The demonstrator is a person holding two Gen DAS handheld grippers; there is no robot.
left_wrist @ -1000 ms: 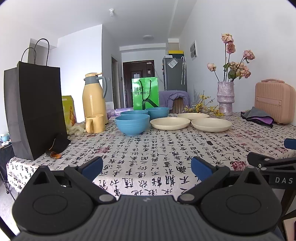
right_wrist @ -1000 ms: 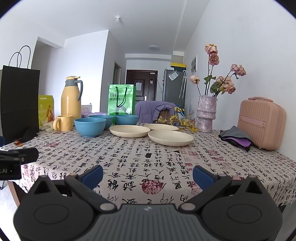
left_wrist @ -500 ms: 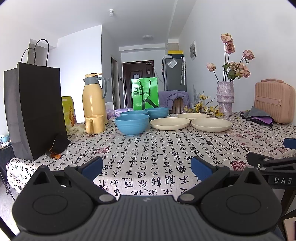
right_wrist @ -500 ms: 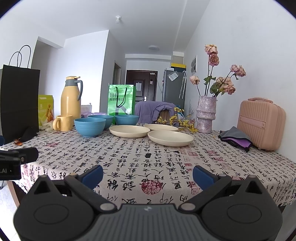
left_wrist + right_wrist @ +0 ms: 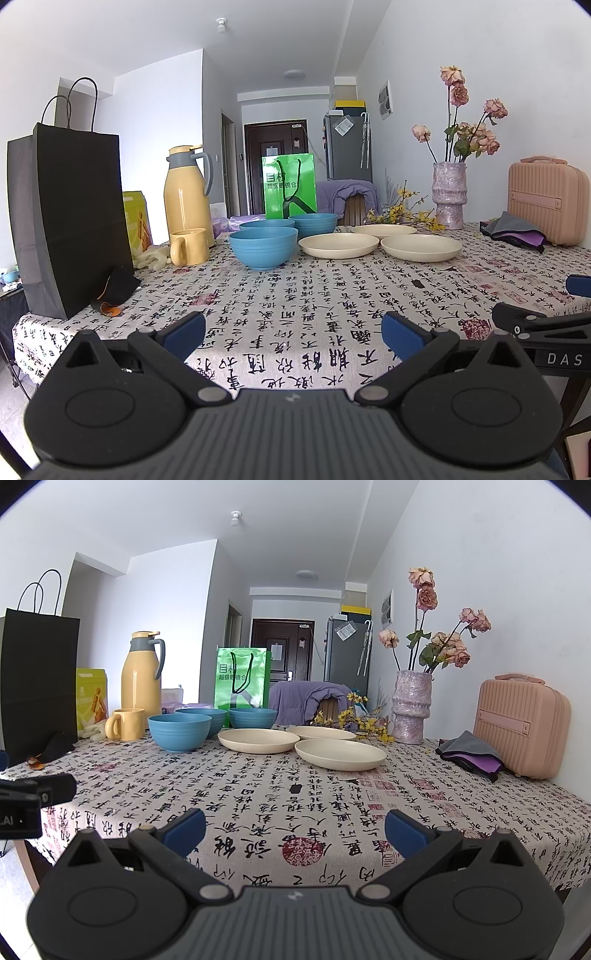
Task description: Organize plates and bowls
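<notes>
table (image 5: 332, 295) ahead of both grippers, left (image 5: 293, 332) and right (image 5: 295, 823), jaws spread (empty); approach low, nest bowls (image 5: 263, 246), stack plates (image 5: 340, 752).

1. Bare tablecloth (image 5: 295, 295) is seen between the near edge and the bowls (image 5: 263, 246) and plates (image 5: 420, 247).
2. The left flank is blocked by a black bag (image 5: 74, 221), flask (image 5: 186, 195) and mug (image 5: 188, 246).
3. The right flank is crowded by a vase (image 5: 410, 710), cloth (image 5: 471, 753) and case (image 5: 521, 727).

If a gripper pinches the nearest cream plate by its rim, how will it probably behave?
The nearest shallow cream plate looks stiff and matte, so it probably keeps its shape. Its rim is low and thin, so a pinch may tilt it. On the printed tablecloth, a push probably slides it.
</notes>
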